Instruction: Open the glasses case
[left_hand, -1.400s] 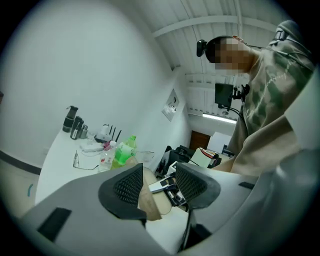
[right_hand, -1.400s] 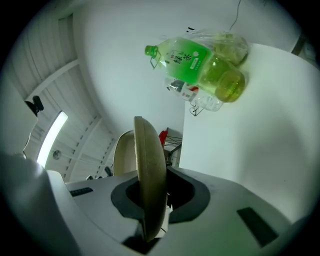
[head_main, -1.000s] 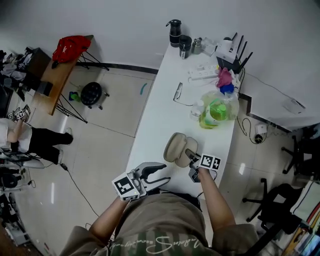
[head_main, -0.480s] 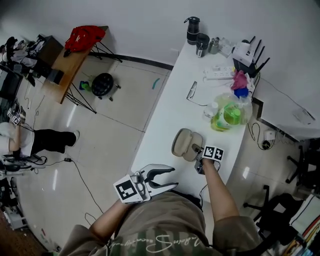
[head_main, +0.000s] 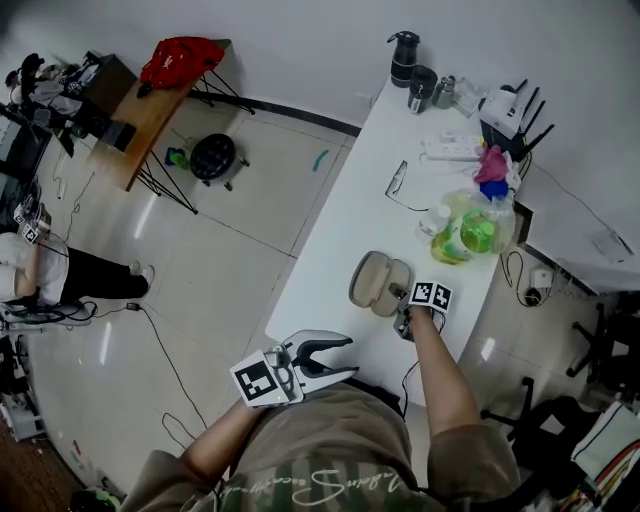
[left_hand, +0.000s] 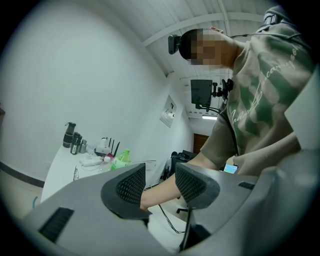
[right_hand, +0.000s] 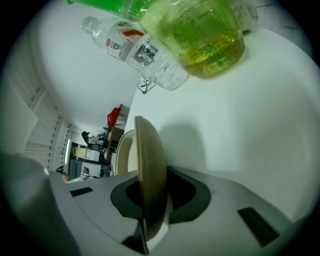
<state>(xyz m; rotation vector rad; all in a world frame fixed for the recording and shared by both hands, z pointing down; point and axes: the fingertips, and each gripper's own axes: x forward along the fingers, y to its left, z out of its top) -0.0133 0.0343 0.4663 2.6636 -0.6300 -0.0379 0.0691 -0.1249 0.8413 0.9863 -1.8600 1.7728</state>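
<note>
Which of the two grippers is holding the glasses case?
The right gripper, shut on the glasses case lid; the left gripper hovers open and empty.

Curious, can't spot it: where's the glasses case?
Head view: the glasses case sits open at the near end of the white table, one half pinched in the right tool.

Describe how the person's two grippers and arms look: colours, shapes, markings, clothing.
Left gripper and right gripper are light grey, each bearing a white cube with black square markers. The fingers are broad, grey, curved, with black ribbed pads. The person wears a khaki-green short-sleeved shirt; no cables show.
</note>
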